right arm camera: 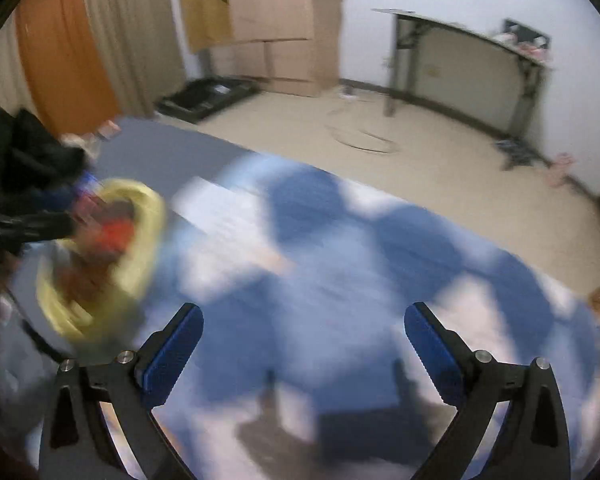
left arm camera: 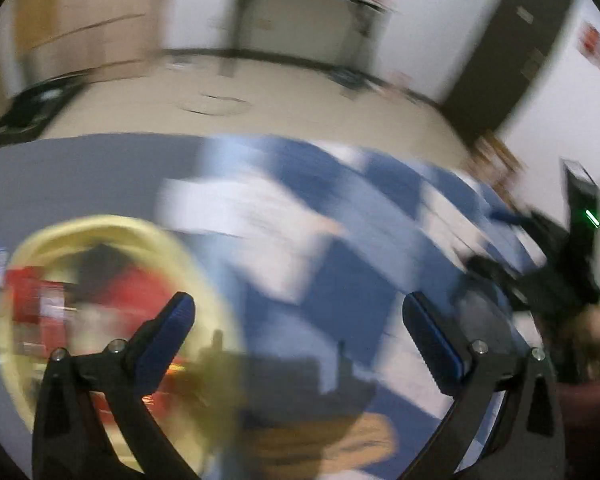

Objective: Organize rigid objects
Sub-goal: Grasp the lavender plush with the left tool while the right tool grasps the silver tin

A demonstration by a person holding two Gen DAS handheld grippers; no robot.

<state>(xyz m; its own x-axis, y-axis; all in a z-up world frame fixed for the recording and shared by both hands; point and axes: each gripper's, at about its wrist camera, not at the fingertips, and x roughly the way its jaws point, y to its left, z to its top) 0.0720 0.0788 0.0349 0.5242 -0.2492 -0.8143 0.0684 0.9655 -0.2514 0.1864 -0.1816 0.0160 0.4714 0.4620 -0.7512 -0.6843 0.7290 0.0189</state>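
Evenly lit from overhead; heavy motion blur across the worktop (right arm camera: 148, 152), soft gripper shadows below, fisheye bending, dark vignette at edges

Both views sit on the grippers, angled down over a blue-and-white patterned cloth (left arm camera: 340, 272) on a grey table (left arm camera: 80, 172), close above it (heavy motion blur). Left wrist view has the yellow bowl (left arm camera: 204, 280) at lower left, near; right wrist view sees the same bowl (right arm camera: 148, 216) farther off at left. Both share cloth, bowl, beige floor (right arm camera: 420, 136) and far folding table (right arm camera: 460, 28)
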